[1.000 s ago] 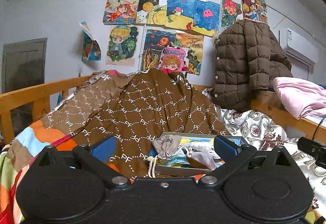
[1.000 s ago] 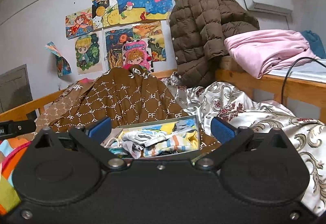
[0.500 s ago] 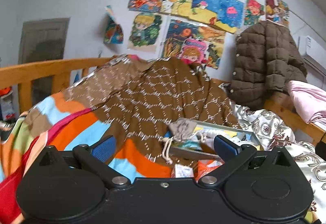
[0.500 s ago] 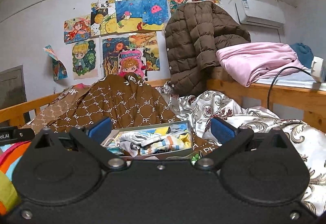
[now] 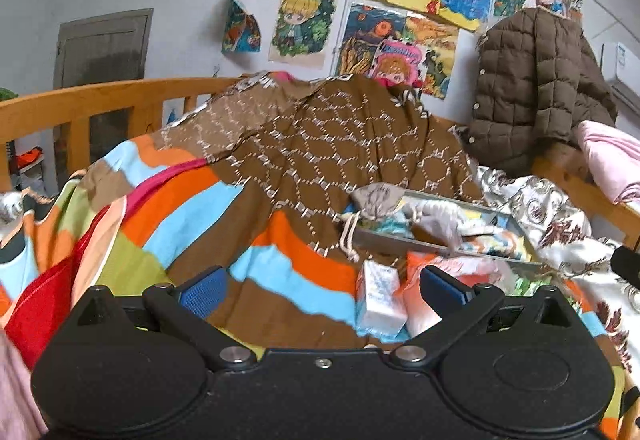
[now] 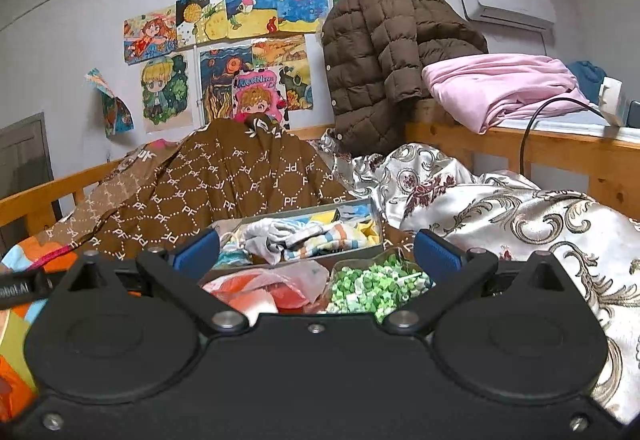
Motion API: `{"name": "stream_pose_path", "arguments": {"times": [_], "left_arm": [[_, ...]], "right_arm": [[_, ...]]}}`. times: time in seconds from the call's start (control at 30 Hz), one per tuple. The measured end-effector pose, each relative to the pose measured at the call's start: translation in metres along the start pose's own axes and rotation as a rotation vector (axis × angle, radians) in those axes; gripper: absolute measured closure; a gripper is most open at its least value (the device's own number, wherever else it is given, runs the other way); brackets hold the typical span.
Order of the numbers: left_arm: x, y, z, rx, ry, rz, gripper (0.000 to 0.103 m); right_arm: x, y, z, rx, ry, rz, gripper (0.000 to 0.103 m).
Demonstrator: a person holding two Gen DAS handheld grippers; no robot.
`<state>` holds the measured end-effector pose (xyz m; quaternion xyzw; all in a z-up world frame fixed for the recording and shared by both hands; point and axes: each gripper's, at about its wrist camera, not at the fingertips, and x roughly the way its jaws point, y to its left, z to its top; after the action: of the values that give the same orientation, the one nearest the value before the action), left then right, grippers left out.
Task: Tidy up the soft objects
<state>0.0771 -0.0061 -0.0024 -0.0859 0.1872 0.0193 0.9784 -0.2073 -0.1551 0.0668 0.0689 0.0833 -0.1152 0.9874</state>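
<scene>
A shallow grey box (image 5: pixel 404 242) of small cloth items lies on the bed; it also shows in the right wrist view (image 6: pixel 362 247). A grey drawstring pouch (image 5: pixel 378 198) hangs over its left rim. In front of the box lie a white and blue packet (image 5: pixel 378 298), a pink-orange plastic bag (image 6: pixel 276 286) and a clear bag of green pieces (image 6: pixel 372 286). My left gripper (image 5: pixel 320 286) is open and empty over the striped blanket, left of the packet. My right gripper (image 6: pixel 316 250) is open and empty above the two bags.
A brown patterned quilt (image 5: pixel 340 144) is heaped behind the box, a striped blanket (image 5: pixel 180 224) to the left, a silver floral cover (image 6: pixel 500 216) to the right. A wooden rail (image 5: pixel 100 104) bounds the bed. A brown jacket (image 6: pixel 384 52) and pink blanket (image 6: pixel 496 88) sit behind.
Both grippers have pulled back and away from the box. The left one swung left, showing more striped blanket and the packet. The bags have come into the right view. Both stay open.
</scene>
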Motion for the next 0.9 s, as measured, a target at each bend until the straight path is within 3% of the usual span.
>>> {"name": "stream_pose_path", "arguments": {"times": [0.27, 0.57, 0.9], "left_arm": [[-0.008, 0.008, -0.004, -0.005, -0.019, 0.042, 0.001], [-0.014, 0.012, -0.012, 0.029, 0.016, 0.06, 0.001], [-0.029, 0.023, -0.015, -0.011, -0.012, 0.062, 0.001]], "right_arm": [[-0.002, 0.0, 0.0, -0.009, 0.025, -0.013, 0.0], [0.0, 0.0, -0.003, -0.03, 0.072, -0.038, 0.0], [-0.002, -0.001, -0.009, -0.035, 0.128, -0.002, 0.0]]}}
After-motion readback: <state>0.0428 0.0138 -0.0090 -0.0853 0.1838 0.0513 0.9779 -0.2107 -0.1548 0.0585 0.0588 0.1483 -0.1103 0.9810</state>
